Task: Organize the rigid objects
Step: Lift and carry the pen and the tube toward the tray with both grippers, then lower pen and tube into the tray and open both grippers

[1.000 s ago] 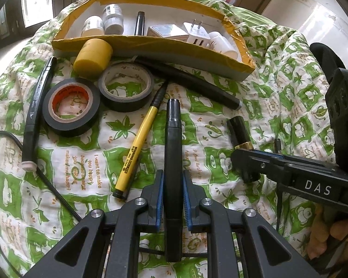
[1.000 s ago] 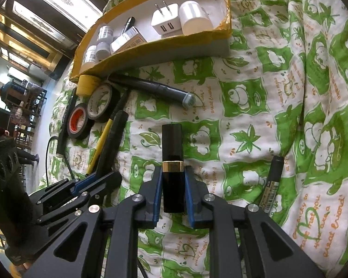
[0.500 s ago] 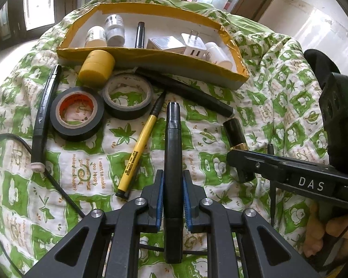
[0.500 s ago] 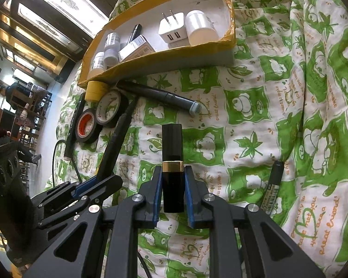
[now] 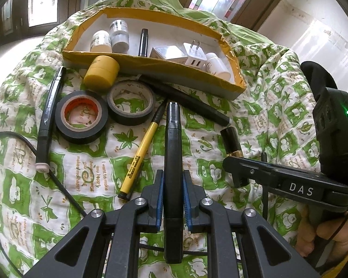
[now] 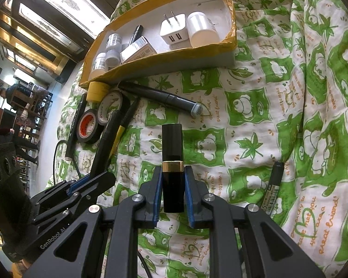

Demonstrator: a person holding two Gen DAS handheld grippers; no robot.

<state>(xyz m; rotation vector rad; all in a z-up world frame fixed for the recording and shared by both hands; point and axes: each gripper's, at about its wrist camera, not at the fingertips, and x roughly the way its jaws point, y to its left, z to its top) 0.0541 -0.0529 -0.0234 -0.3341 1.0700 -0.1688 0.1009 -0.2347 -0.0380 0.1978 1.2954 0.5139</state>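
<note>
A soft blanket with green leaves and little animals covers the bed. On it sits a yellow-edged box with small things inside. In front of the box, the left gripper squeezes a long black pen. Beside it, the right gripper squeezes a black lipstick. Behind the box are big windows.

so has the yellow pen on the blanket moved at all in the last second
No. The yellow pen lies at the same slant, its black tip beside the grey-cored tape roll; only the camera view shifted.
</note>
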